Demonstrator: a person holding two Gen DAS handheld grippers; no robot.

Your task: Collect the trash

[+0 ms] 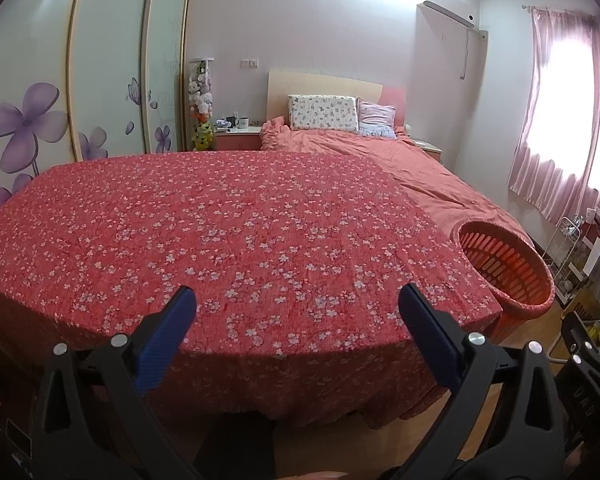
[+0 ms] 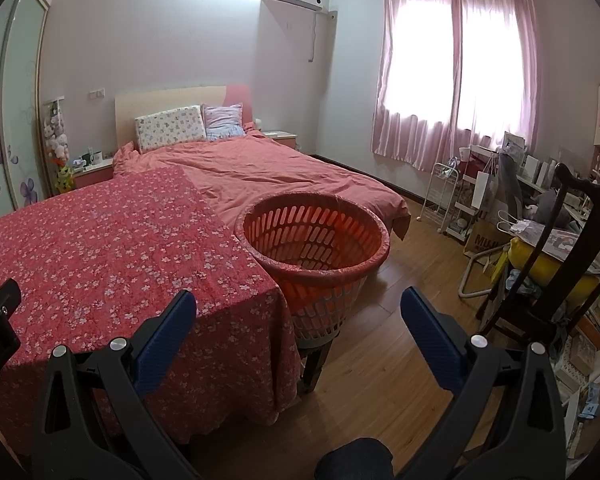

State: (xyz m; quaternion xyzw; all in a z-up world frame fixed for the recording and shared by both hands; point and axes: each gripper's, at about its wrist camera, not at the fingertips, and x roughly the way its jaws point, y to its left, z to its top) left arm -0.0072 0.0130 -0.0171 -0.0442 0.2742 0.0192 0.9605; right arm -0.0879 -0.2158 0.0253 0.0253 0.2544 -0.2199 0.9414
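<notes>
Both grippers, left (image 1: 298, 312) and right (image 2: 299, 312), hover released and empty over the floral cloth (image 1: 228, 232). No trash is visible; the orange basket (image 2: 320, 240) beside it looks empty, suggesting either start or finish.

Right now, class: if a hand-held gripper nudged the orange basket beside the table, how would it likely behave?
The orange basket looks light: slotted plastic walls, nothing visible inside. It seems perched on a small stand, so a push may tip it. Its rim probably flexes slightly.

Orange slotted laundry basket (image 2: 316, 236) stood upright on a low stand, touching the floral-clothed table's (image 2: 100, 248) corner; interior looked empty.
</notes>
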